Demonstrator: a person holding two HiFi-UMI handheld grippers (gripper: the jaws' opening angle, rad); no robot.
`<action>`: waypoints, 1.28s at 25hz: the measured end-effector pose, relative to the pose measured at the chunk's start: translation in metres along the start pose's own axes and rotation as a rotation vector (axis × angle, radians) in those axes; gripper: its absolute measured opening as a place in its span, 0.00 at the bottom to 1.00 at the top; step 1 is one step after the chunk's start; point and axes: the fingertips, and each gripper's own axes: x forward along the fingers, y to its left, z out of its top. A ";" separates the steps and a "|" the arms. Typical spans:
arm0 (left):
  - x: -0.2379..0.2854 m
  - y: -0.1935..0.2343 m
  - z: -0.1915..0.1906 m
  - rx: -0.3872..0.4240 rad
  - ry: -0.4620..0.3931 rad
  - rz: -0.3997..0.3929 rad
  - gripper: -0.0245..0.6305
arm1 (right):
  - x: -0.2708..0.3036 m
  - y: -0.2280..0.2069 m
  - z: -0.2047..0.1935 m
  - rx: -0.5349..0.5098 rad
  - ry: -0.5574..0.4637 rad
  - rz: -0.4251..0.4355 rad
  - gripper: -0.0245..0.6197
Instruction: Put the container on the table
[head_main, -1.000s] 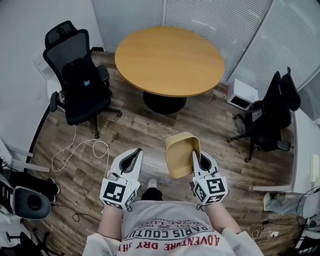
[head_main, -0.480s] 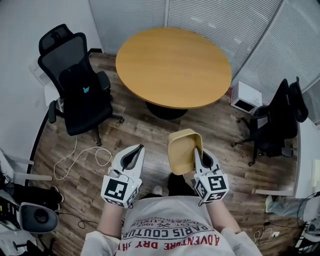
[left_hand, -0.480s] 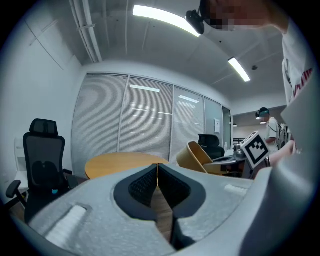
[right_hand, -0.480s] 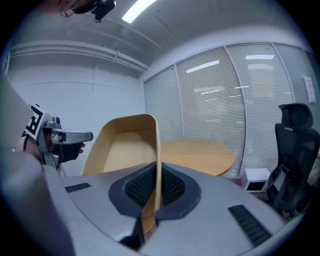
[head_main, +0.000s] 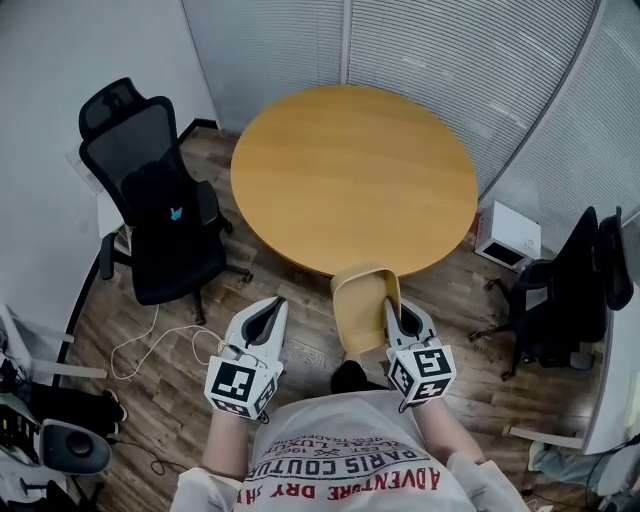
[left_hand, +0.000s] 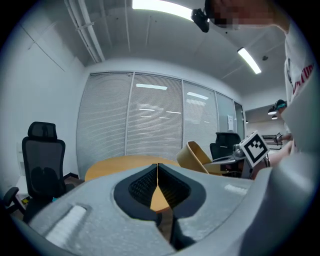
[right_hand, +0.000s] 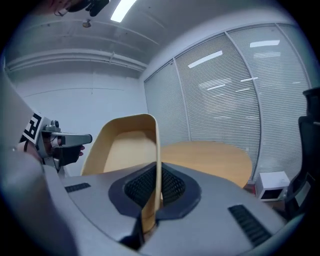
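Note:
The container (head_main: 363, 307) is a tan, open plastic tub, held in the air just short of the near edge of the round wooden table (head_main: 350, 170). My right gripper (head_main: 399, 321) is shut on its right wall; in the right gripper view that wall (right_hand: 156, 165) stands pinched between the dark pads, with the table (right_hand: 210, 155) beyond. My left gripper (head_main: 262, 318) hangs to the container's left, shut with nothing in it. In the left gripper view the container (left_hand: 197, 156) shows at the right, tilted, above the table (left_hand: 125, 164).
A black office chair (head_main: 160, 200) stands left of the table, another (head_main: 575, 290) at the right. A white box (head_main: 508, 236) sits on the floor by the blinds. A white cable (head_main: 165, 335) loops on the wood floor. The person's foot (head_main: 350, 376) shows below.
The person has walked toward the table; it now reaches the container's far end. Both grippers keep their hold and spacing.

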 end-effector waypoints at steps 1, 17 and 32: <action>0.014 0.002 0.006 0.001 -0.004 0.007 0.06 | 0.011 -0.011 0.006 0.002 0.004 0.010 0.05; 0.185 0.044 0.004 -0.061 0.056 0.040 0.06 | 0.141 -0.129 0.031 0.000 0.079 0.035 0.05; 0.310 0.185 0.004 -0.001 0.119 -0.188 0.06 | 0.299 -0.130 0.055 0.066 0.124 -0.137 0.05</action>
